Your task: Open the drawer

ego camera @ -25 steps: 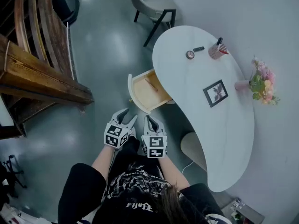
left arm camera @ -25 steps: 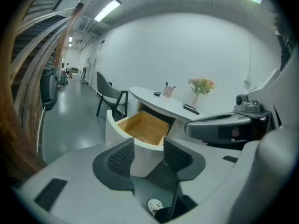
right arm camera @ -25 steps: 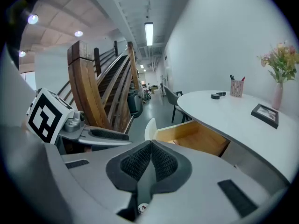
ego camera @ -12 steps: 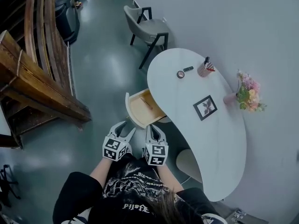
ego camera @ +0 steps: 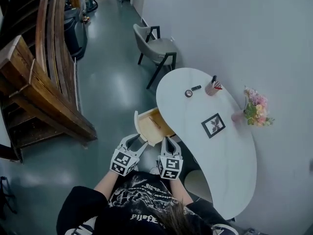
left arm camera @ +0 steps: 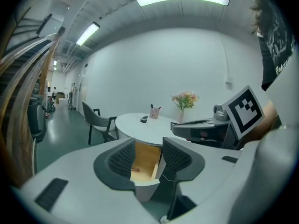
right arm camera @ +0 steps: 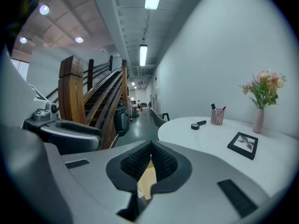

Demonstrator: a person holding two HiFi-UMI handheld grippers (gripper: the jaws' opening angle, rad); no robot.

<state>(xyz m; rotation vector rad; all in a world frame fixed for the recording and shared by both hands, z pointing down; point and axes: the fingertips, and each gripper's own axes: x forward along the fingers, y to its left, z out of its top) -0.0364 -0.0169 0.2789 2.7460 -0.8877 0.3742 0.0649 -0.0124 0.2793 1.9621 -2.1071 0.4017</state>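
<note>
The light wooden drawer [ego camera: 150, 125] is sticking out from under the white rounded surface [ego camera: 230, 151], so it looks open. Both grippers are hanging just beside it, probably because the pulling is done. The left gripper [ego camera: 138, 141] is holding its fingers apart and empty. The right gripper [ego camera: 167, 142] is pressing its fingers together on nothing.

The person wears a black short-sleeved T-shirt [ego camera: 139, 202] with a white print on it. The left tool [ego camera: 137, 142] and the right tool [ego camera: 167, 141] share one build: smooth pale-grey moulded shells that taper into two curved jaws, each lined with a black ribbed pad [left arm camera: 122, 158]. Each tool carries a cube [ego camera: 123, 161] faced with black-and-white square markers. Small dark rectangular insets [left arm camera: 51, 194] sit in the flanks of the shells.
</note>
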